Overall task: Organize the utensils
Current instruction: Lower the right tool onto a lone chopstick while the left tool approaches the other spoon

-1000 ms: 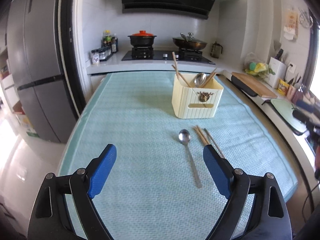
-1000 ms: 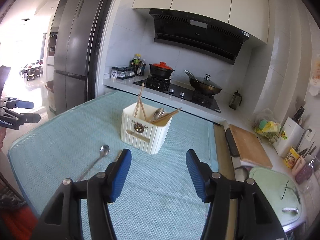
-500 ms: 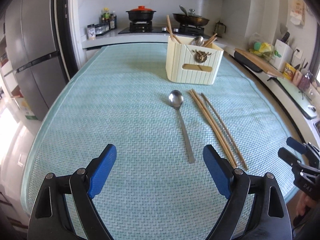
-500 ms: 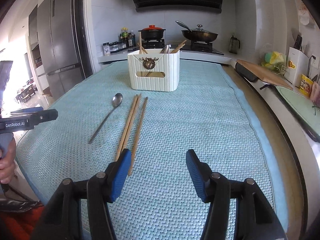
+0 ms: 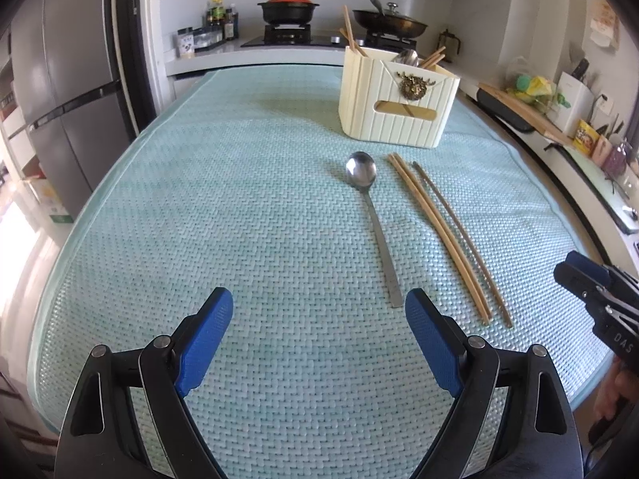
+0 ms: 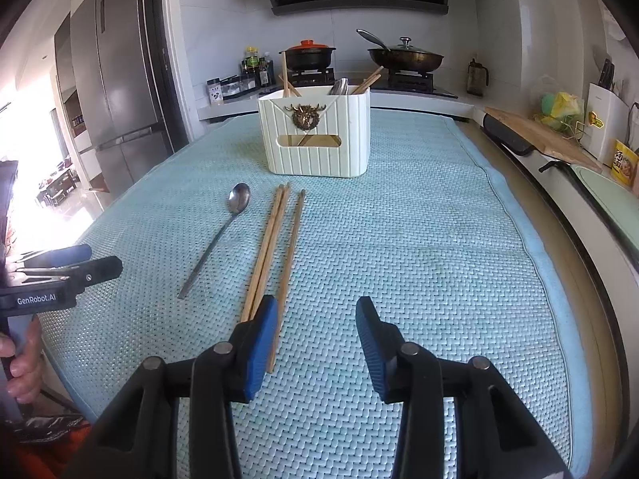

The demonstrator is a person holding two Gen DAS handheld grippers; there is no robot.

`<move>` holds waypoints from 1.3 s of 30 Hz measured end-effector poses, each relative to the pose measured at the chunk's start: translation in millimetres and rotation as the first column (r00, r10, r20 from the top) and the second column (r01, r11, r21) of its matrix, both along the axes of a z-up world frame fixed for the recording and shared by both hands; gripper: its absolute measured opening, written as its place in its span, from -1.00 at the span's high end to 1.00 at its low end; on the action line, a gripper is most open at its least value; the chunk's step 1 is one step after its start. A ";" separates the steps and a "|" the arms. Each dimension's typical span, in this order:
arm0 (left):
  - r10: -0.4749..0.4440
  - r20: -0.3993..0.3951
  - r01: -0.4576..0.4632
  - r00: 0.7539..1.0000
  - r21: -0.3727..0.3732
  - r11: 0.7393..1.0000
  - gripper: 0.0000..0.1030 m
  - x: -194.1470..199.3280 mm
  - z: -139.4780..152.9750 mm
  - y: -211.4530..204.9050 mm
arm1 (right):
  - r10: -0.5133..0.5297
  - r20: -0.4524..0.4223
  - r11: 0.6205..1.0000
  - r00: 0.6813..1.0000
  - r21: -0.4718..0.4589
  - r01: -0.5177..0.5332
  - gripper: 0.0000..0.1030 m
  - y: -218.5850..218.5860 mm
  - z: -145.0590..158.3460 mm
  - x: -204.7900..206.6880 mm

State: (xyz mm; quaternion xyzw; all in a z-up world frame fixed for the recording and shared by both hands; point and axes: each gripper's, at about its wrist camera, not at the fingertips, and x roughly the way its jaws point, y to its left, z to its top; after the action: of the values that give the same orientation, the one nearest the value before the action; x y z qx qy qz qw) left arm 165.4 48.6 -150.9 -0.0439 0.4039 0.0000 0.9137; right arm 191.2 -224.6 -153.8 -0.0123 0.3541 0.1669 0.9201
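Note:
A steel spoon (image 5: 369,215) lies on the light blue mat (image 5: 239,207), bowl toward a cream utensil holder (image 5: 395,99). Three wooden chopsticks (image 5: 443,231) lie just right of the spoon. The holder has chopsticks and a spoon standing in it. My left gripper (image 5: 319,319) is open and empty, hovering above the mat just short of the spoon's handle end. In the right wrist view the spoon (image 6: 217,239), chopsticks (image 6: 275,247) and holder (image 6: 315,135) show too. My right gripper (image 6: 315,331) is open and empty, its left finger over the near chopstick ends.
A stove with a red-lidded pot (image 5: 287,6) and a wok (image 5: 389,22) stands behind the table. A fridge (image 5: 60,80) is at the left. A cutting board (image 6: 539,135) and a knife block (image 6: 603,119) sit on the right counter.
Both grippers have lowered and come closer to the mat and the utensils. The right gripper's left finger now overlaps the near chopstick ends. Both stay open.

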 end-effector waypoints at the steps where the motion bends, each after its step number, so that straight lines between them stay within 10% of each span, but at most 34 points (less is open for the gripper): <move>1: 0.001 0.000 -0.001 1.000 -0.001 1.000 -0.73 0.0 -0.5 0.5 | 0.000 -0.003 1.000 1.000 0.000 0.000 0.20 -0.3 0.0 1.9; 34: 0.020 -0.010 -0.020 1.000 -0.004 1.000 -0.73 9.3 -8.2 4.3 | 0.176 -0.197 0.981 0.965 -0.048 -0.189 0.44 69.3 -32.8 134.2; 39: -0.006 -0.009 0.006 1.000 0.003 1.000 -0.73 20.8 -9.8 2.5 | 0.176 -0.211 0.972 0.961 -0.117 -0.204 0.81 80.8 -47.2 141.2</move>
State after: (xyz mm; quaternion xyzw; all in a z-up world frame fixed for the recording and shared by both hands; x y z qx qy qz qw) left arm 186.1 51.1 -160.7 -0.0413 0.4081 -0.0017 0.9120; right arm 332.4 -143.8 -200.9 -0.0931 0.4521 0.2302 0.8567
